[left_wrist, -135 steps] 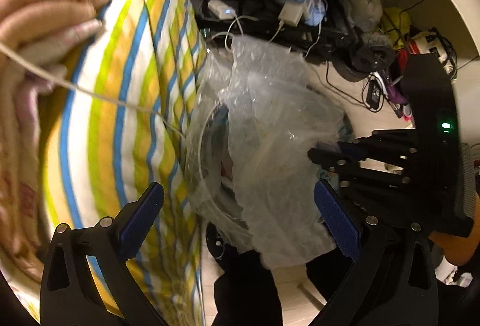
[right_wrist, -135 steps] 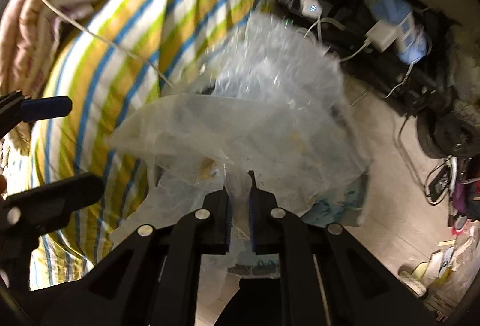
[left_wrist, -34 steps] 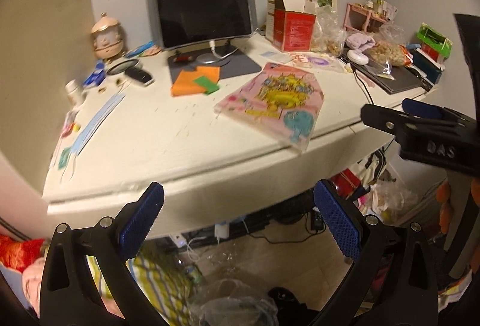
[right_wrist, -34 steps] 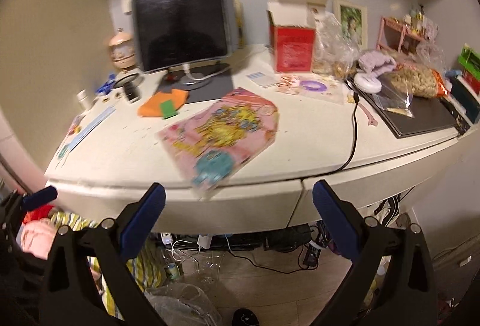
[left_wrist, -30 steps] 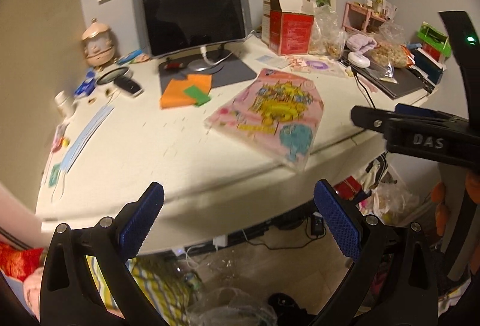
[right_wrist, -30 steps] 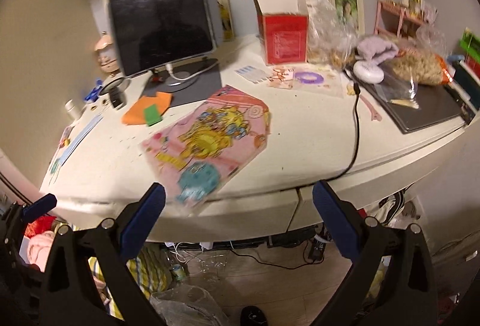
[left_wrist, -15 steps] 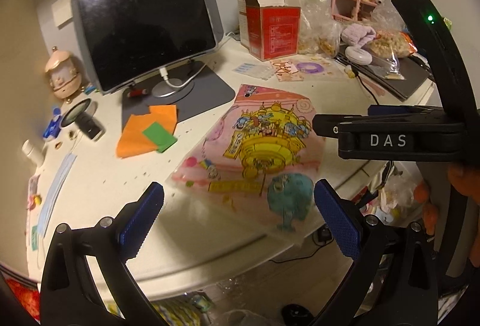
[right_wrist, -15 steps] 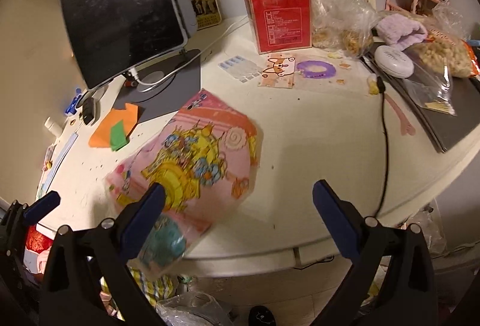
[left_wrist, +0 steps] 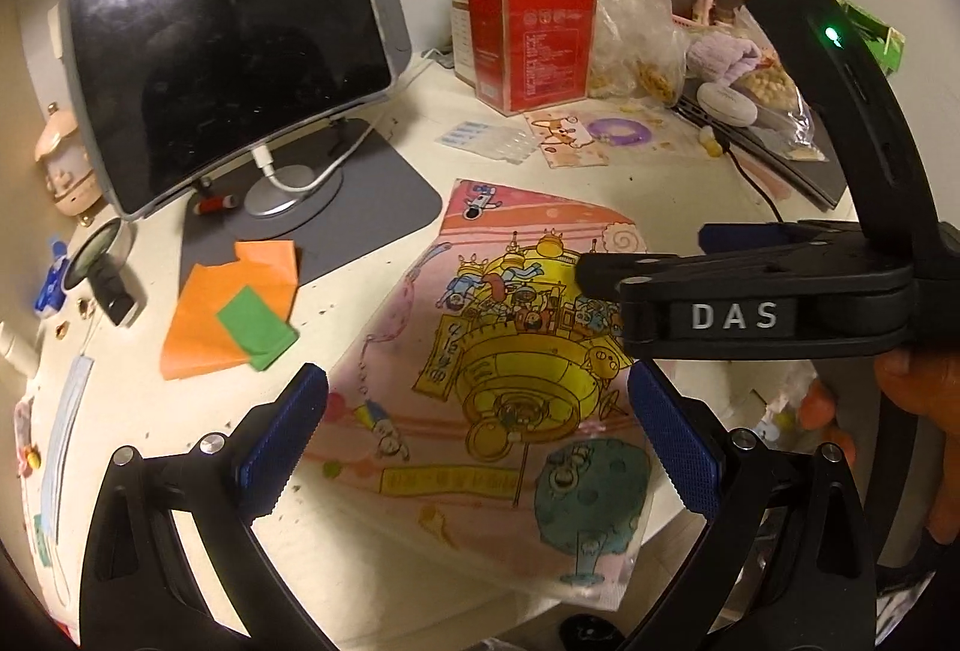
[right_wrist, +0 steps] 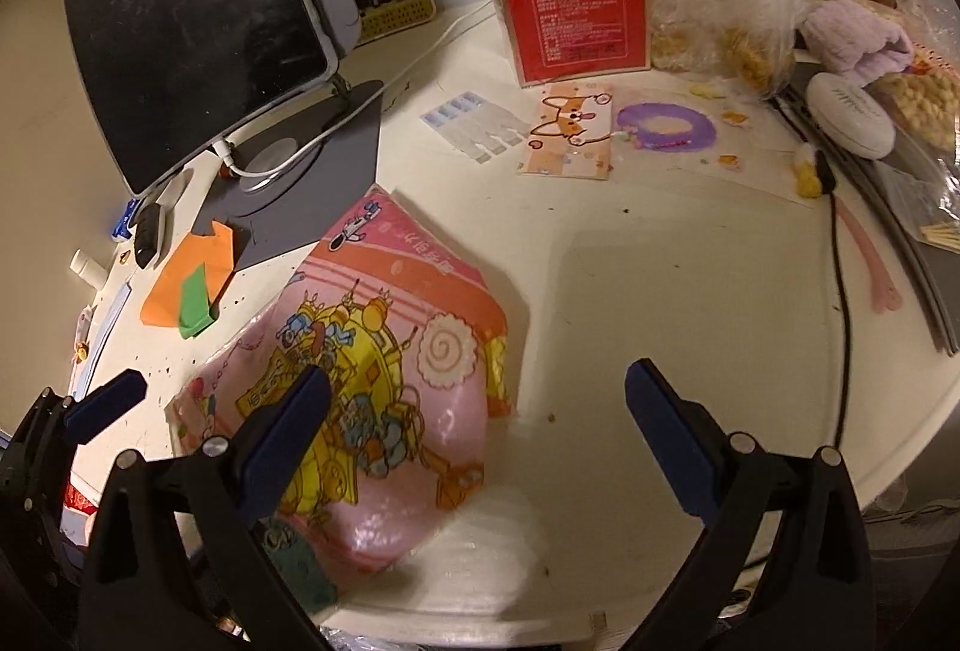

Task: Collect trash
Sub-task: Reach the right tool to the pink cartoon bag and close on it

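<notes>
Both grippers, left [left_wrist: 477, 441] and right [right_wrist: 477, 438], hover with jaws wide apart and empty over the pink cartoon-printed bag [left_wrist: 522, 351] lying flat at the desk's [right_wrist: 690, 291] front edge, probably the next trash to pinch and lift.

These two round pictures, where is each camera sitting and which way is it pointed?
Left wrist view: sits on the left tongs, looking forward and down over the desk at the pink cartoon bag; its own open blue-padded fingers show, plus the right tongs and a hand.
Right wrist view: sits on the right tongs, facing the same desk; its open fingers show, and the left tongs at the left edge.
Both share the bag, tablet and red box.
</notes>
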A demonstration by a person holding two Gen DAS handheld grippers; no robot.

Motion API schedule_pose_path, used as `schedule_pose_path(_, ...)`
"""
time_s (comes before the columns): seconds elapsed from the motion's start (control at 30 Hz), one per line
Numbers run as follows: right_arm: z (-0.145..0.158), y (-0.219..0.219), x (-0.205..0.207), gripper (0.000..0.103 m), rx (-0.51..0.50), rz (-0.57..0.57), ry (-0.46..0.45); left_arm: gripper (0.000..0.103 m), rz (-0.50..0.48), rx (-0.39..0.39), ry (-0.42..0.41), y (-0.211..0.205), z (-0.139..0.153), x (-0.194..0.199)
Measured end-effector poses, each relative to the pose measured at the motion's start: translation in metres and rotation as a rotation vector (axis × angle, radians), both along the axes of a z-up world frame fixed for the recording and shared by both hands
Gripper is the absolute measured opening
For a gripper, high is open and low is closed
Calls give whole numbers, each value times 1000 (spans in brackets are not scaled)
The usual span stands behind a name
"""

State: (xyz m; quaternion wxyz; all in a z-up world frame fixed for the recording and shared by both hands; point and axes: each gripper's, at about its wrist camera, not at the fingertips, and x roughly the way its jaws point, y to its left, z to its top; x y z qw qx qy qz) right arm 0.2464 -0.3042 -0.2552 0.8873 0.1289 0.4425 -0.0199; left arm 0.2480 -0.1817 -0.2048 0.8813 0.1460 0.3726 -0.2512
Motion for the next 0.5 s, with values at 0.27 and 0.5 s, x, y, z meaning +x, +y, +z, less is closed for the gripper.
schedule_pose_path(0.27,-6,3,11,96,13,17,16,97,-6,-14,23,-7,-11,8)
schedule_pose_path(0.5,-7,11,13,90,-1,46,14,97,-3,-21,32,-8,-16,11)
